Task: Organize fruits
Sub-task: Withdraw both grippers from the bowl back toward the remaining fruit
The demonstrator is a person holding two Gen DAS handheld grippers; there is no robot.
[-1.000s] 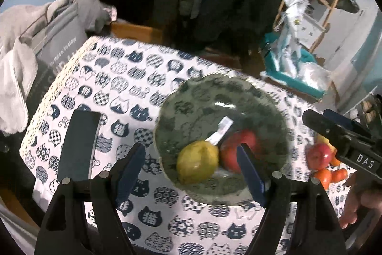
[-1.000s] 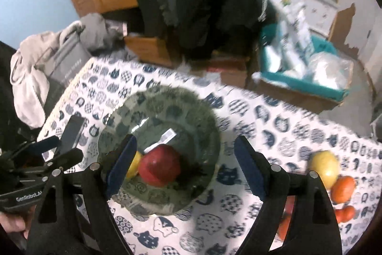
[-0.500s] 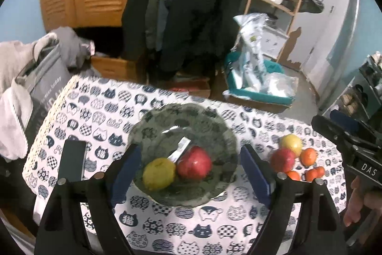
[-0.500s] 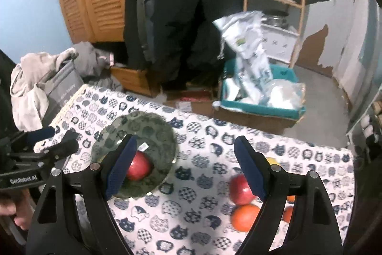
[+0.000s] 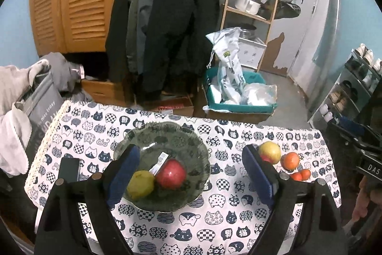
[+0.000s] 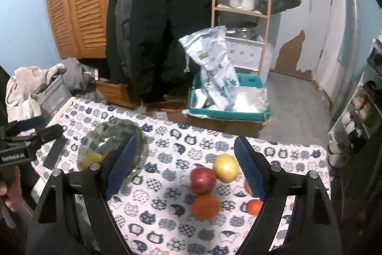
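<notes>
Both tongs gape, empty: left gripper (image 5: 191, 177) above the glass bowl (image 5: 191, 135), right gripper (image 6: 183, 166) above loose fruit right of the bowl. Bowl holds a yellow-green pear (image 5: 140, 185), long axis unclear, touching a red apple (image 5: 171, 174), plus a white label strip (image 5: 158, 162), text unreadable. Right of the bowl: red apple (image 6: 203, 179), yellow apple (image 6: 225, 167), orange (image 6: 205, 206). Gripper bodies read "DAS" and "GenRobot.AI".

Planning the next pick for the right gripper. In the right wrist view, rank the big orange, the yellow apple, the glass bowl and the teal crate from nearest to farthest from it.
Measured from the right gripper, its jaws open:
1. Big orange, on the tablecloth just ahead, low between the jaws.
2. Yellow apple, a little farther back, toward the right.
3. Glass bowl, off to the left on the table.
4. Teal crate, on the floor beyond the table's far edge.
</notes>
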